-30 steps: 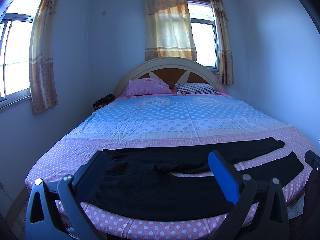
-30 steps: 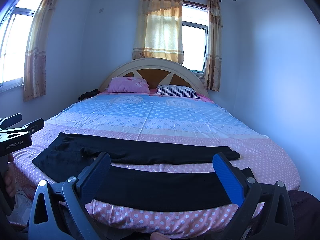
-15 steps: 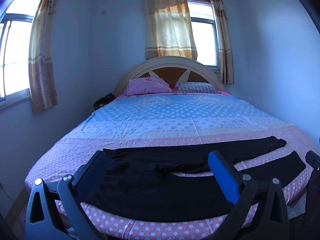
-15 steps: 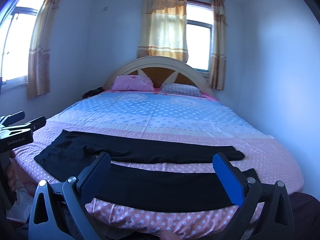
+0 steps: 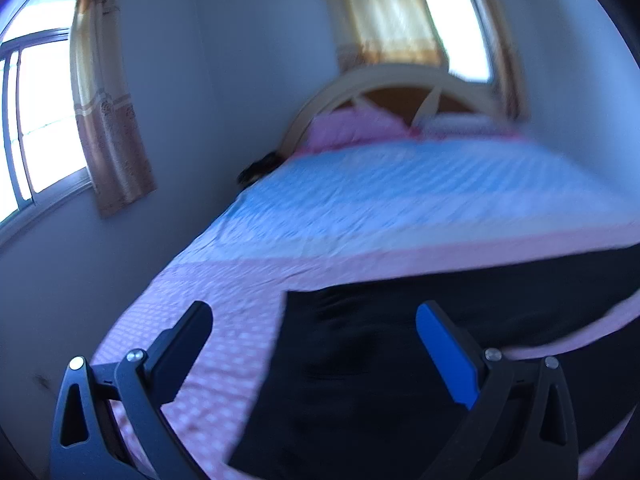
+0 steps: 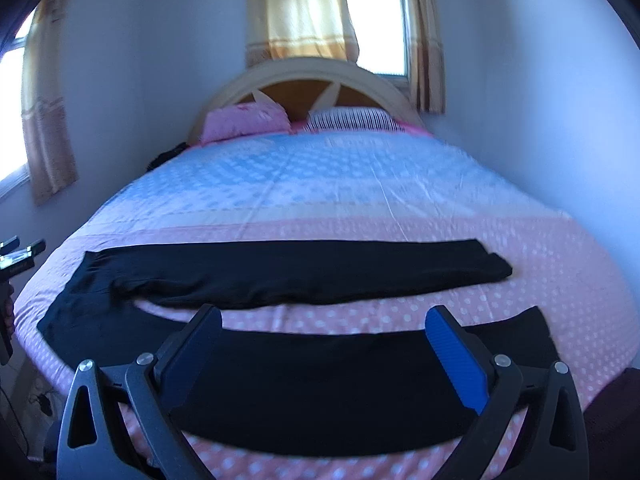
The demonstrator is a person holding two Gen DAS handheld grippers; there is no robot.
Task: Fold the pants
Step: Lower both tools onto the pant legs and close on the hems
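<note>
left gripper jaws spread wide, nothing between them, hovering over the waist end of the black pants; left finger over the pink dotted bedspread, right blue-padded finger over the dark fabric. left view is motion-blurred. pants lie flat across the foot of the bed, waist at left, both legs running right, a strip of pink sheet between them. right gripper also spread wide and empty, above the near leg, not touching. far end: pink pillow, striped pillow, arched headboard
</note>
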